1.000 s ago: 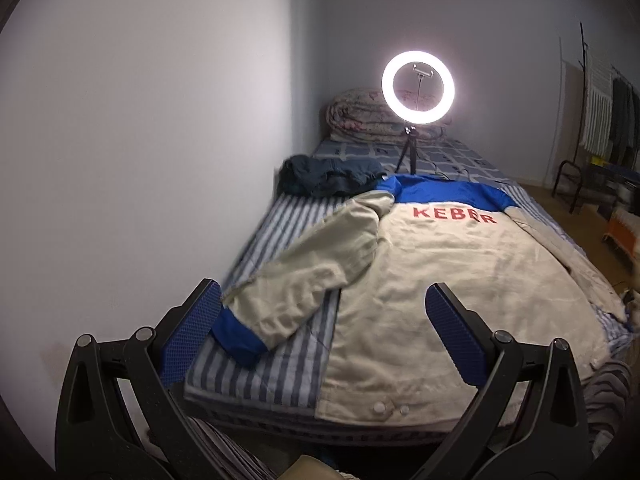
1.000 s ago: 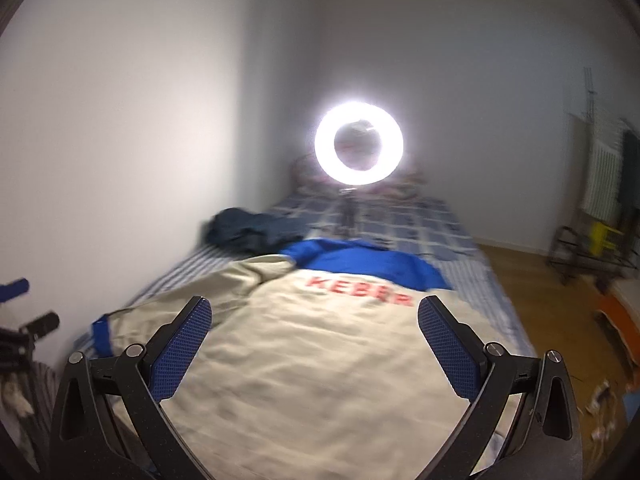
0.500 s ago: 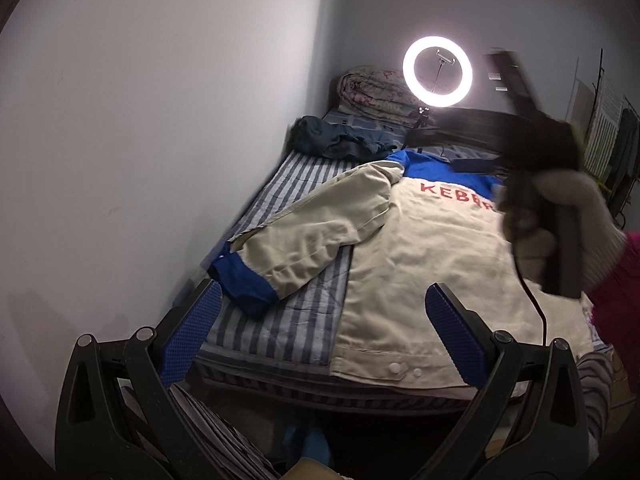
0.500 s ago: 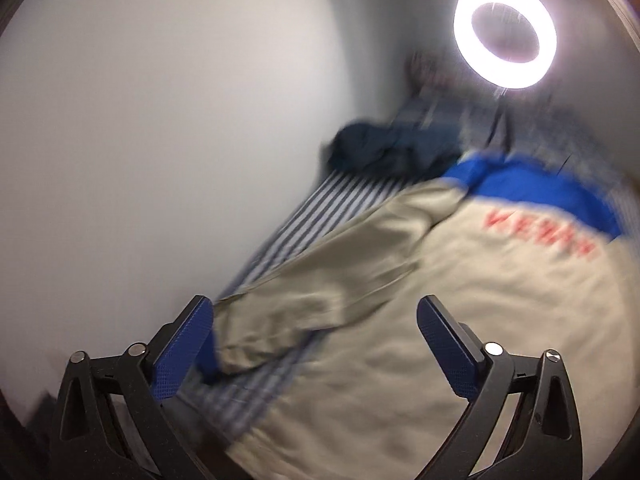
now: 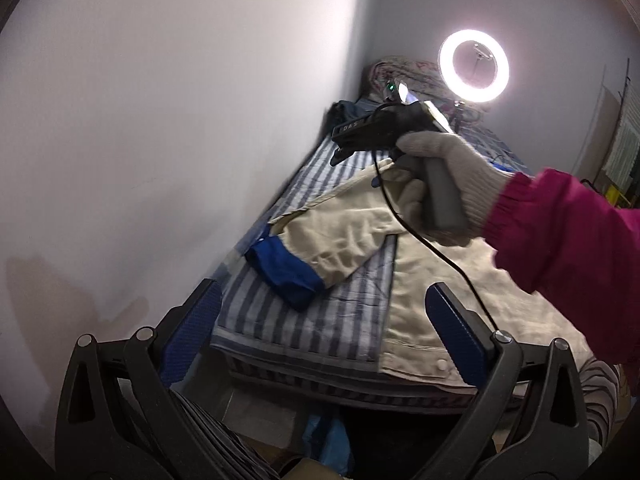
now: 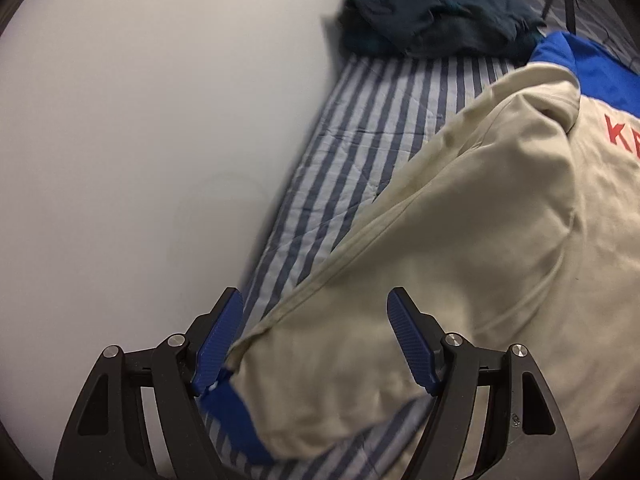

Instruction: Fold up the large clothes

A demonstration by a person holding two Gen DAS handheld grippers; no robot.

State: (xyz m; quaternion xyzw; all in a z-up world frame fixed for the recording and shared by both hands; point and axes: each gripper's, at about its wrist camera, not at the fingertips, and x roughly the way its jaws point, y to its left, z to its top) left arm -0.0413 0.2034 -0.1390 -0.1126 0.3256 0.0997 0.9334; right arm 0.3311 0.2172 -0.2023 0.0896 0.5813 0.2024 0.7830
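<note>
The right hand-held gripper (image 6: 314, 344), jaws closing but not yet pinching, straddles the soft, floppy jacket (image 6: 460, 240) sleeve, best taken near its blue cuff (image 6: 232, 420).

I've swung the right gripper (image 6: 316, 344) from looking down the room at the ring light to pointing steeply down over the jacket's sleeve (image 6: 400, 280) near its blue cuff (image 6: 236, 420); its jaws have just been closing, with sleeve fabric now in the gap but the pads not pressing on it. In the left view my gloved right hand (image 5: 448, 184) with that gripper has come in from the right and now sits over the sleeve. The left gripper (image 5: 320, 328) has dropped a little toward the bed's near corner (image 5: 248, 332), jaws unchanged.
</note>
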